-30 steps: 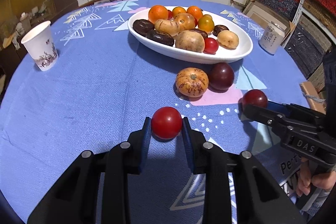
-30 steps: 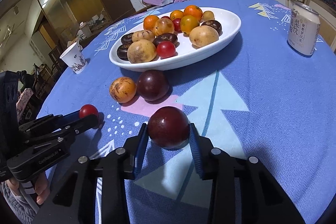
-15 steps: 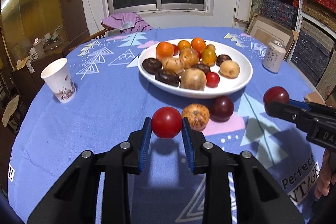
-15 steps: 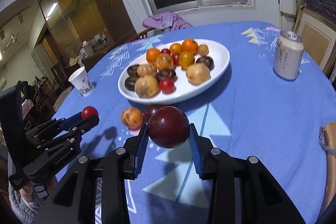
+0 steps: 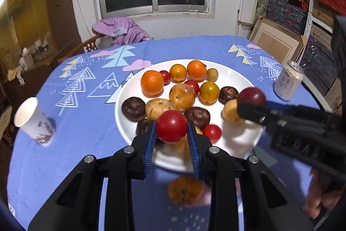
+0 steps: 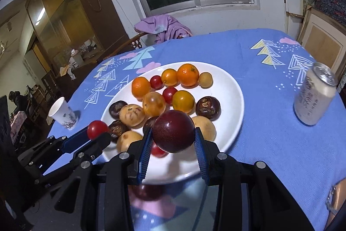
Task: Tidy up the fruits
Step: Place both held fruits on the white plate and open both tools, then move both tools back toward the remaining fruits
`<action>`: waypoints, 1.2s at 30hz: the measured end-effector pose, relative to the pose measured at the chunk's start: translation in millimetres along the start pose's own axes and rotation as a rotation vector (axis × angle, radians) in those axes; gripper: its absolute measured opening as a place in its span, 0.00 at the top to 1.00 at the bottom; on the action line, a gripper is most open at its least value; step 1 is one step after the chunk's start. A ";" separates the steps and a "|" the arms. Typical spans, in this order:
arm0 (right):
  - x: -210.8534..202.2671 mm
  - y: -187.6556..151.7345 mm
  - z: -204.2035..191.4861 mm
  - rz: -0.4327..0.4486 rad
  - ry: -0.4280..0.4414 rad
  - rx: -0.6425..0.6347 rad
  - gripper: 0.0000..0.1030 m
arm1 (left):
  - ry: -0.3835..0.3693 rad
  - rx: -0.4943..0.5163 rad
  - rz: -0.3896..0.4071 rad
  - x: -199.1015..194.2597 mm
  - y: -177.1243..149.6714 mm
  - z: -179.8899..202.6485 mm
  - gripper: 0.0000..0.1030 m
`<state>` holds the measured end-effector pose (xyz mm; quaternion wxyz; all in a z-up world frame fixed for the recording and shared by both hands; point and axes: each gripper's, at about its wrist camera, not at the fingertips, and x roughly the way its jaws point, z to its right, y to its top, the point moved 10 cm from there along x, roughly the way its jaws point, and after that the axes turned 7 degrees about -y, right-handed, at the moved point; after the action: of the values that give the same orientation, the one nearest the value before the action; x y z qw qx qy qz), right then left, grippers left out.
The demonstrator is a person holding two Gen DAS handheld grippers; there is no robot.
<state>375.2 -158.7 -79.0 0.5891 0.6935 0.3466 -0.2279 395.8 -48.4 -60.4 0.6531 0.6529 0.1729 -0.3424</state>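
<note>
My left gripper (image 5: 171, 133) is shut on a red tomato (image 5: 171, 126) and holds it in the air over the near edge of the white plate (image 5: 237, 77). My right gripper (image 6: 173, 140) is shut on a dark red plum (image 6: 173, 130), also raised above the plate's near edge (image 6: 233, 83). The plate holds several oranges, tomatoes, brown and dark fruits. An orange striped fruit (image 5: 185, 189) and a dark plum (image 6: 147, 192) lie on the blue cloth just in front of the plate. The right gripper with its plum (image 5: 252, 96) shows in the left wrist view; the left one with its tomato (image 6: 97, 129) shows in the right wrist view.
A paper cup (image 5: 32, 120) stands at the table's left. A drink can (image 6: 313, 96) stands to the right of the plate. A chair with purple cloth (image 5: 121, 29) is behind the table. Framed boards and stacked boxes (image 5: 279, 42) are at the right.
Both grippers have lifted their fruits off the cloth and moved forward and up over the plate's near edge. The striped fruit and the other plum stayed on the cloth.
</note>
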 end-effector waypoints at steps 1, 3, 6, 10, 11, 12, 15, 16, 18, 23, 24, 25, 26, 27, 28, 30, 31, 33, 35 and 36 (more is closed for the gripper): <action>8.1 1.4 0.8 -0.010 -0.002 0.006 0.62 | -0.015 -0.015 -0.015 8.7 3.5 -0.6 0.72; 20.2 4.7 2.2 -0.026 -0.010 0.015 0.62 | -0.040 -0.031 -0.052 27.7 8.0 -0.6 0.72; 29.5 9.7 4.3 -0.016 -0.036 0.004 0.62 | -0.049 -0.044 -0.093 51.3 11.1 -3.5 0.72; 33.9 14.4 9.1 -0.033 -0.012 0.028 0.58 | -0.042 -0.057 -0.091 56.4 15.3 -6.6 0.54; 32.3 15.9 12.3 -0.026 -0.006 0.045 0.54 | -0.023 -0.080 -0.083 53.8 15.9 -13.3 0.35; 28.7 17.8 16.1 -0.014 -0.002 0.064 0.52 | -0.022 -0.104 -0.064 49.1 16.9 -17.8 0.21; 13.4 18.9 21.4 0.009 0.013 0.084 0.50 | -0.047 -0.135 -0.035 31.5 15.0 -28.9 0.18; 6.4 17.7 21.5 0.017 0.013 0.081 0.50 | -0.048 -0.138 -0.033 25.5 13.2 -31.2 0.18; -6.8 13.4 20.5 0.031 0.019 0.077 0.49 | -0.046 -0.144 -0.027 9.4 5.3 -34.9 0.17; -47.9 -9.8 20.7 0.071 0.038 0.077 0.39 | -0.030 -0.125 -0.029 -26.4 -30.4 -39.4 0.14; -56.1 -16.2 21.9 0.080 0.043 0.083 0.39 | -0.021 -0.122 -0.030 -31.9 -39.1 -40.4 0.13; -63.2 -22.9 23.2 0.084 0.048 0.088 0.39 | -0.009 -0.121 -0.033 -36.6 -49.9 -42.1 0.13; -70.6 -31.3 25.1 0.087 0.054 0.095 0.39 | -0.007 -0.121 -0.041 -38.6 -58.6 -42.2 0.13; -76.0 -38.5 26.9 0.089 0.057 0.102 0.38 | -0.012 -0.123 -0.051 -39.9 -66.5 -41.4 0.13; -81.1 -46.4 29.0 0.090 0.062 0.107 0.37 | -0.020 -0.130 -0.060 -42.0 -75.4 -39.7 0.13; -87.9 -61.5 34.2 0.091 0.063 0.119 0.28 | -0.024 -0.129 -0.075 -41.2 -85.0 -35.4 0.13; -89.2 -66.3 35.8 0.090 0.058 0.124 0.27 | -0.021 -0.121 -0.081 -40.2 -87.1 -32.3 0.13; -90.1 -72.5 37.8 0.081 0.062 0.126 0.27 | -0.008 -0.109 -0.080 -38.5 -87.6 -28.8 0.13; -89.7 -73.6 39.0 0.075 0.068 0.134 0.27 | -0.008 -0.104 -0.087 -35.1 -87.8 -25.0 0.13; -89.3 -73.9 38.9 0.071 0.071 0.136 0.27 | -0.008 -0.104 -0.092 -33.1 -87.3 -23.9 0.13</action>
<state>264.8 -210.8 -70.9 0.5356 0.7515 0.3261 -0.2049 318.9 -10.3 -104.4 0.6703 0.6082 0.2177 -0.3652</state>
